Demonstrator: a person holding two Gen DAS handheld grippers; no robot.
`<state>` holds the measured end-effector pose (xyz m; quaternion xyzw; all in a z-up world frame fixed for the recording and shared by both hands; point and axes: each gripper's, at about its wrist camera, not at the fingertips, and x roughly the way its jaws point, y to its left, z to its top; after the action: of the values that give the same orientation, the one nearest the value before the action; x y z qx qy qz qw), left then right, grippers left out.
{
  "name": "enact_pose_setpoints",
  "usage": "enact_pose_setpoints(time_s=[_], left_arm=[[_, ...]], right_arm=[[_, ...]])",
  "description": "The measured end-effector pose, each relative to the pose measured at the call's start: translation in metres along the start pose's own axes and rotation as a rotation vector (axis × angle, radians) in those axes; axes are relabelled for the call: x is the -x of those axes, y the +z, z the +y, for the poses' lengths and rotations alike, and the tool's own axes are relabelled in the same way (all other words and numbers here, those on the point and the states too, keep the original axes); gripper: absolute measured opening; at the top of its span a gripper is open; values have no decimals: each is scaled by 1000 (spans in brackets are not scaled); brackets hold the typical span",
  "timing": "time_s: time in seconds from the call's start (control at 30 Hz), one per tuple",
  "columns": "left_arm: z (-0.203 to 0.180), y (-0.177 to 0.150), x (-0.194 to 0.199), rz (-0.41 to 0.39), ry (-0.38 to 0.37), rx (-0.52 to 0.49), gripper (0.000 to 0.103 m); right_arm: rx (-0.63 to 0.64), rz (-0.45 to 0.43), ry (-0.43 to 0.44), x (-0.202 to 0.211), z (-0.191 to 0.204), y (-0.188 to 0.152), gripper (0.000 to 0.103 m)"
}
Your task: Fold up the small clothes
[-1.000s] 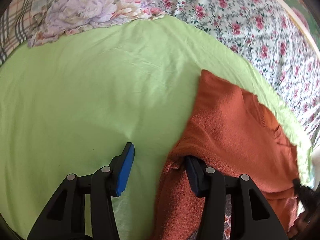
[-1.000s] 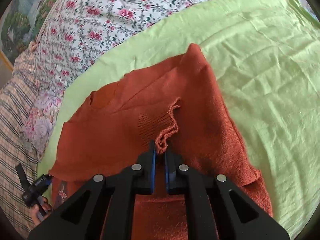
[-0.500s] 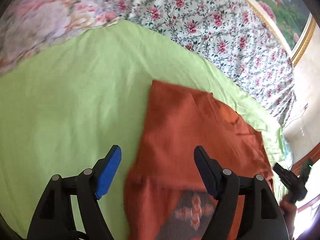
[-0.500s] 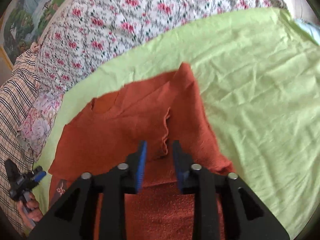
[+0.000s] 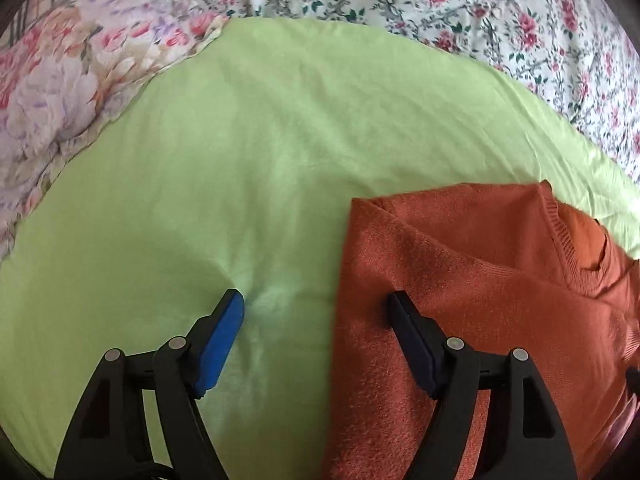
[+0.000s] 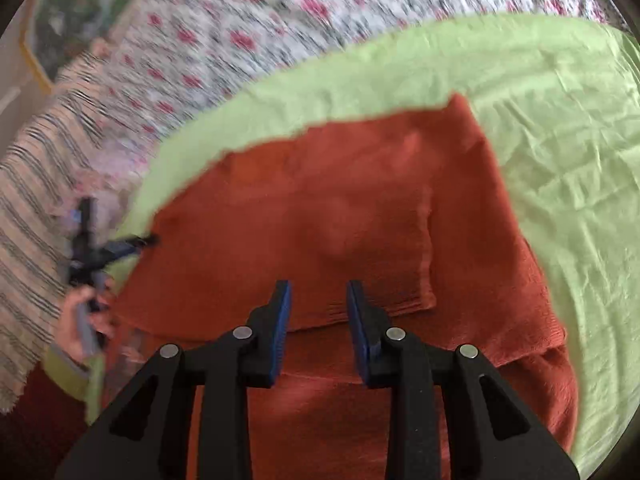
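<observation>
Sweater (image 6: pixel 340 208) lay half-folded on green sheet (image 5: pixel 240 160); both the left gripper (image 5: pixel 316 312) and right gripper (image 6: pixel 318 300) gaped, holding nothing. Blurry, but loose knit could probably spring open.

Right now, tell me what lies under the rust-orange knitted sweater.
The rust-orange knitted sweater lies on a light green sheet, which spreads over a floral bedspread. Anything directly beneath the sweater is covered.
</observation>
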<state>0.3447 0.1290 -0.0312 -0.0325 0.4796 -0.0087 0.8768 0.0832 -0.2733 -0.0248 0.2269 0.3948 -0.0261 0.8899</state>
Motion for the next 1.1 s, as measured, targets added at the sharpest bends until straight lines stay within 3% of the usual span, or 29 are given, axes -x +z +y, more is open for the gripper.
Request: enact_pose_setpoints(time_s=[0.1, 0.2, 0.27, 0.4, 0.6, 0.83, 1.1], left_arm=[[5, -12, 14, 3, -6, 26, 73], [10, -33, 32, 20, -62, 48, 72], [12, -57, 46, 31, -83, 50, 72], [20, -103, 75, 42, -98, 59, 72], [22, -178, 121, 45, -22, -13, 72], [27, -245, 164, 55, -166, -54, 72], [23, -305, 195, 79, -283, -131, 74]], right_arm=[[-89, -23, -13, 6, -20, 1, 27], [-90, -65, -28, 25, -18, 1, 34], [-80, -82, -13, 39, -16, 0, 42], [-74, -101, -17, 69, -18, -9, 43], [-74, -121, -8, 114, -24, -35, 50], [-56, -124, 26, 164, -40, -84, 56], [-63, -22, 50, 199, -69, -150, 56]])
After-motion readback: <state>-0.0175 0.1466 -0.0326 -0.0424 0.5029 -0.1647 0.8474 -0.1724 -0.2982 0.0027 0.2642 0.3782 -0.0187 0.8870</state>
